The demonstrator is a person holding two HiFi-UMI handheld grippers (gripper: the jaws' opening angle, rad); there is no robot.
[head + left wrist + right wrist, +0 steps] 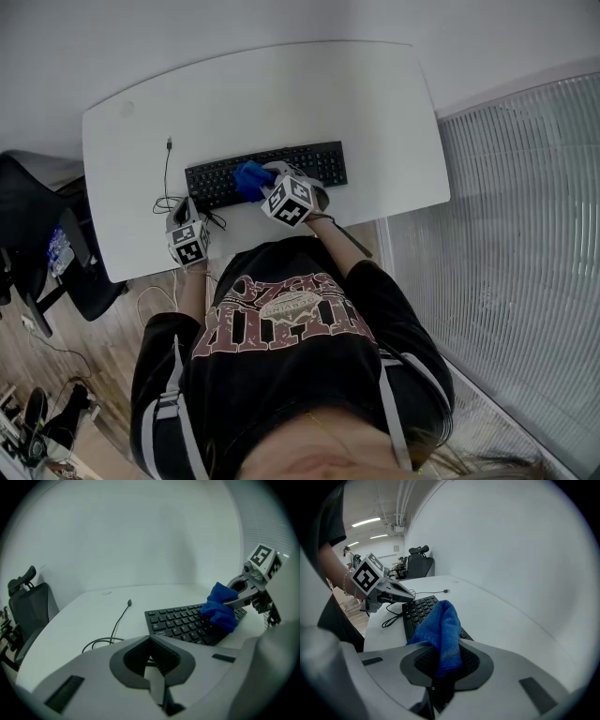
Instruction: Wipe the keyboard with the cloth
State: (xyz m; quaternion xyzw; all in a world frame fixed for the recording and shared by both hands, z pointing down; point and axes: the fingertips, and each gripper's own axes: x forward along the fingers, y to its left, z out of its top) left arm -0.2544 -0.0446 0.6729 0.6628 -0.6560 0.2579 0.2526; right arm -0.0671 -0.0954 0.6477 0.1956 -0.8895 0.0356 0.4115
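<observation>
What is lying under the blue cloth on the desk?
The black keyboard: the blue cloth, pinched in the right gripper, rests on its keys. The keys directly beneath it are covered and cannot be seen.

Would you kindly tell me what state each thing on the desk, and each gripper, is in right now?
Right gripper: shut on the cloth.
Left gripper: shut, empty.
Cloth: bunched, resting on the keys.
Keyboard: flat on the desk, partly covered by the cloth.
Cable: plug end lying loose on the desk, not plugged in.
</observation>
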